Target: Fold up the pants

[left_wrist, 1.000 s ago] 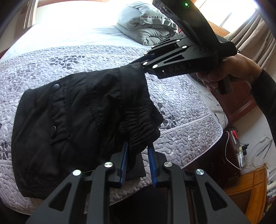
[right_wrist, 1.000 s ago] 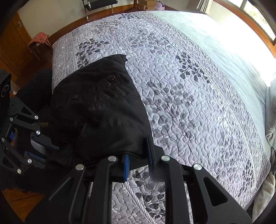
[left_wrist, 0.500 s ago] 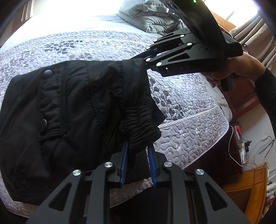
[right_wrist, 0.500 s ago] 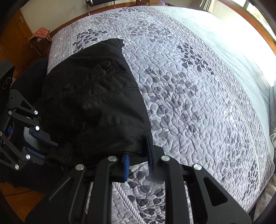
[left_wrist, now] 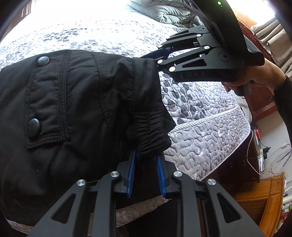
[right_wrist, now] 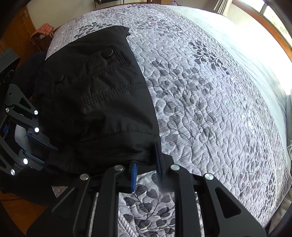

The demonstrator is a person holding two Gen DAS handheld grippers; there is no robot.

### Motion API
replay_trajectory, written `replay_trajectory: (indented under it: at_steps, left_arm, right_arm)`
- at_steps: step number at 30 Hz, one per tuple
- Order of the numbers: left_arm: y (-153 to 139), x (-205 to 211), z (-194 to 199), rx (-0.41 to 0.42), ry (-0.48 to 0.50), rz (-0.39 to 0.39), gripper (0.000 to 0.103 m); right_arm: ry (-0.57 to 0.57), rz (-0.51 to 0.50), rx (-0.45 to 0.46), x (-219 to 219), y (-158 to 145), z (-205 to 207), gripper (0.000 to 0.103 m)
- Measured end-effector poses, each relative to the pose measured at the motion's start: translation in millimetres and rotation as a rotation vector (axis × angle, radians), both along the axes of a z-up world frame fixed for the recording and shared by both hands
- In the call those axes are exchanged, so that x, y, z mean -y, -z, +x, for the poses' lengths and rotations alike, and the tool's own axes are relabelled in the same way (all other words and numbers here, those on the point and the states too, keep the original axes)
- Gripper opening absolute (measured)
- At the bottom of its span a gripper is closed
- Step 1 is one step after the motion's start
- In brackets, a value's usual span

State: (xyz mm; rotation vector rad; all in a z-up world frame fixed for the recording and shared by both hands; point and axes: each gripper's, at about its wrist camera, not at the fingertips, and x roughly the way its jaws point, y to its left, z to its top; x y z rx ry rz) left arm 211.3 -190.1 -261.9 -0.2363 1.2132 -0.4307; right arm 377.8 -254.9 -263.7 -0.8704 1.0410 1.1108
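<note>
Clearly, from the left wrist view, the left claw (left_wrist: 146, 175) pinches the gathered elastic hem of the black pants (left_wrist: 76, 116), a wad of cloth bulging between its blue pads (left_wrist: 131, 173), which stand a little apart around it. From that hem the pants spread away over the quilted bedspread (left_wrist: 204, 142), showing a flap pocket with two snap buttons (left_wrist: 43, 60). At the pants' far corner the right claw (left_wrist: 155, 58) comes in sideways, its tips buried in the fabric's edge, with the person's right hand (left_wrist: 255, 76) on its handle. Beyond the pants, near the head of the bed, lies a bundled grey duvet (left_wrist: 164, 12). From the right wrist view, the right claw (right_wrist: 146, 169) is closed on the nearest corner of the pants (right_wrist: 102, 102), cloth covering the upper part of both fingers. The pants lie along the bedspread's (right_wrist: 209, 94) edge, already a compact bundle of several layers rather than full-length legs, so the lengthwise folding looks mostly done. To the side of the pants the left claw (right_wrist: 42, 151) grips the other corner. What seems left, judging by both corners being held up, is to lay this end over or down, release, and smooth the bundle; whether another fold is needed cannot be told.
</note>
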Motion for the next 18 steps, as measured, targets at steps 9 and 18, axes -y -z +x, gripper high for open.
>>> replay_trajectory:
  at_steps: [9, 18]
  left_arm:
    - [12, 4, 4, -0.010, 0.023, 0.007, 0.024]
    - [-25, -31, -11, 0.034, 0.055, -0.170, 0.058]
  right_arm:
    - [0.278, 0.067, -0.090, 38, 3, 17, 0.065]
    - [0.838, 0.614, -0.668, 108, 20, 19, 0.079]
